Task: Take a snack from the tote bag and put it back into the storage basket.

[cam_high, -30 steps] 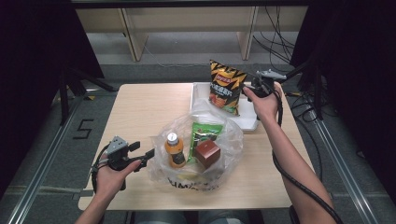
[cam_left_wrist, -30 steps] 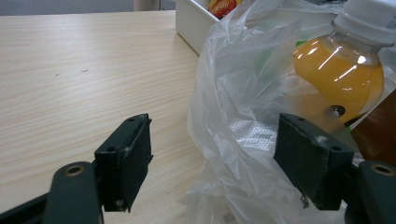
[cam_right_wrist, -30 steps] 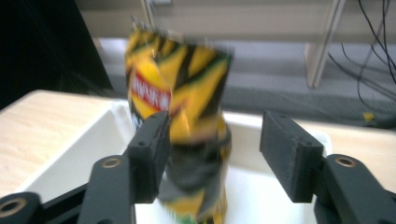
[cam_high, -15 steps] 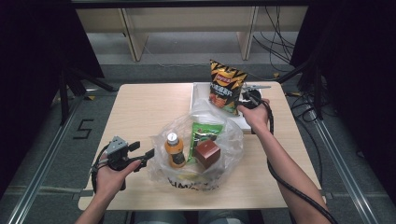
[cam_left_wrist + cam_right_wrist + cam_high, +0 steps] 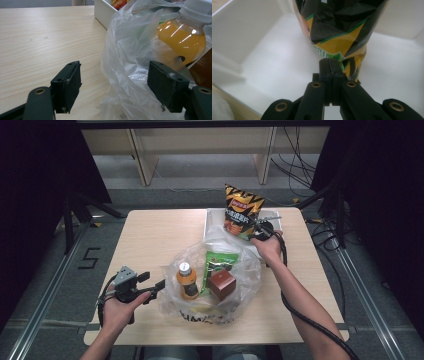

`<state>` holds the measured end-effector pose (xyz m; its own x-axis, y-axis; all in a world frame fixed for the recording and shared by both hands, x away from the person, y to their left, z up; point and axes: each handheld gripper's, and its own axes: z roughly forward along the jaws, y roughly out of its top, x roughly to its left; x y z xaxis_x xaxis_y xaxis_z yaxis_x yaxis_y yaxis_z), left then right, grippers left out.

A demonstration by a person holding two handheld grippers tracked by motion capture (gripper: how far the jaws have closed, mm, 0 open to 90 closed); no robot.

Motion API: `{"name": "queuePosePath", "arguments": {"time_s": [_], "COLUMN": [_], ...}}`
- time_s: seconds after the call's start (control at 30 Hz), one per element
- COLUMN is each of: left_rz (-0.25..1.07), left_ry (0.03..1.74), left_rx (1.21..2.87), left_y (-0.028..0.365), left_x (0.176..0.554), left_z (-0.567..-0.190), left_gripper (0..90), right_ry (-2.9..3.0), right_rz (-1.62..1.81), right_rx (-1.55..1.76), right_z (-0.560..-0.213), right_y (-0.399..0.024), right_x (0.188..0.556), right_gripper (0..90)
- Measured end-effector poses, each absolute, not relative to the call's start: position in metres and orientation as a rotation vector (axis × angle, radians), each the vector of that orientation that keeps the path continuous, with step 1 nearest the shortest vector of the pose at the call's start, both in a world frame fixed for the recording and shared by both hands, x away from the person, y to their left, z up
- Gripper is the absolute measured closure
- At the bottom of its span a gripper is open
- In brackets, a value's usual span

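A black and yellow chip bag (image 5: pixel 241 215) stands upright in a white tray (image 5: pixel 215 217) at the back of the table. My right gripper (image 5: pixel 260 231) sits at its lower right corner. In the right gripper view the jaws meet, pinching the bottom edge of the chip bag (image 5: pixel 337 30) at my right gripper (image 5: pixel 329 66). My left gripper (image 5: pixel 152 281) stands open at the left side of a clear plastic bag (image 5: pixel 172 290). In the left gripper view the plastic bag (image 5: pixel 125 50) lies loose between the wide jaws of my left gripper (image 5: pixel 115 85).
Inside the plastic bag are an orange drink bottle (image 5: pixel 186 281), a green packet (image 5: pixel 219 262) and a brown box (image 5: pixel 222 285). The bottle (image 5: pixel 182 40) is close behind the film. Bare wood (image 5: pixel 150 235) lies left of the tray. Cables trail off the right edge.
My right hand has come down and in from the right of the chip bag to its lower corner. The left hand and the plastic bag have stayed put.
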<state>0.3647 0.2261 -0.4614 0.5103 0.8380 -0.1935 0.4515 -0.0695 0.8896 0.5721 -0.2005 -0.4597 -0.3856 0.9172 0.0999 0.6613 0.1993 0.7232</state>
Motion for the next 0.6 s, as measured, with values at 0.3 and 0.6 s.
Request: {"name": "queuePosePath", "arguments": {"time_s": [0.3, 0.6], "left_rz": [0.459, 0.461], "left_ry": [1.1, 1.099], "left_rx": [1.706, 1.706], "left_y": [0.226, 0.226], "left_x": [0.365, 0.365], "left_z": [-0.462, -0.462], "left_gripper": [26.8, 26.7], "right_ry": [2.1, 2.104], "right_rz": [0.957, 0.967], "right_rx": [1.487, 1.446], "right_z": [-0.458, -0.461], "right_y": [-0.204, -0.209], "right_x": [0.581, 0.586], "right_gripper": [90.0, 90.0]}}
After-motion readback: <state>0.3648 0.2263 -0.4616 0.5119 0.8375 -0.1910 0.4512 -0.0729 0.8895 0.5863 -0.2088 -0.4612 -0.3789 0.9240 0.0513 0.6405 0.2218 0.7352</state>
